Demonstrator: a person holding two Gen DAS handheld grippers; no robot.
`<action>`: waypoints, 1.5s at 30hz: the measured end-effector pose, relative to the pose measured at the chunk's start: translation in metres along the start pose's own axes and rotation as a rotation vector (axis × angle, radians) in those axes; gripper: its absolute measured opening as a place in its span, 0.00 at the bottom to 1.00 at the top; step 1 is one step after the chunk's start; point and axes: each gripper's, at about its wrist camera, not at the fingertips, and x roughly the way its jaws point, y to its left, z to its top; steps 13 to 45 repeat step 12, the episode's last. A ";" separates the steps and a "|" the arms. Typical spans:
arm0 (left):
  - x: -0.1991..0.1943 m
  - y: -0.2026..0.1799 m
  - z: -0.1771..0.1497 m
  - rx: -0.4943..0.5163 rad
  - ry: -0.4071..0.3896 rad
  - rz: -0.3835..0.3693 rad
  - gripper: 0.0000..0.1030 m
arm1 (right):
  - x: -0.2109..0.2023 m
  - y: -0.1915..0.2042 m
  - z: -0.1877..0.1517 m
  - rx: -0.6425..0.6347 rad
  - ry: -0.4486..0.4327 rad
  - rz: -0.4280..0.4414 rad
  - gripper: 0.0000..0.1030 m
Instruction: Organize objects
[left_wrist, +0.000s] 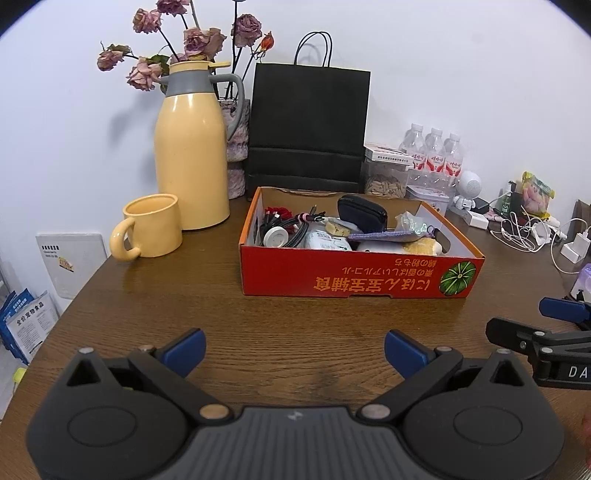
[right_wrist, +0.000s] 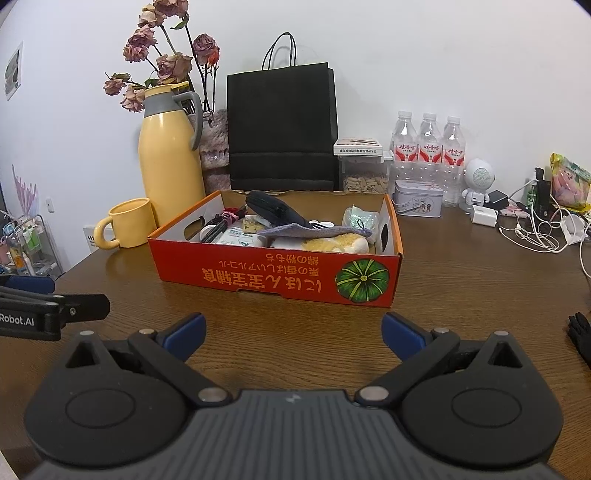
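A red cardboard box printed with a green pumpkin sits mid-table. It holds several small items: a black pouch, braided cables, a purple knitted pouch and a white packet. My left gripper hovers open over bare wood in front of the box, empty. My right gripper is likewise open and empty, beside the left one; its blue fingers show at the right edge of the left wrist view.
Behind the box stand a yellow thermos, a yellow mug, a black paper bag, dried roses, water bottles, a tin, a small white robot figure and tangled white chargers. The table's left edge drops off.
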 end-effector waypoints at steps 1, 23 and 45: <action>0.000 0.000 0.000 0.000 -0.001 -0.002 1.00 | 0.000 0.000 0.000 0.000 0.000 0.000 1.00; -0.003 -0.002 0.000 0.006 -0.008 0.006 1.00 | 0.001 -0.001 -0.001 0.001 0.001 0.000 1.00; -0.003 -0.002 0.000 0.006 -0.008 0.006 1.00 | 0.001 -0.001 -0.001 0.001 0.001 0.000 1.00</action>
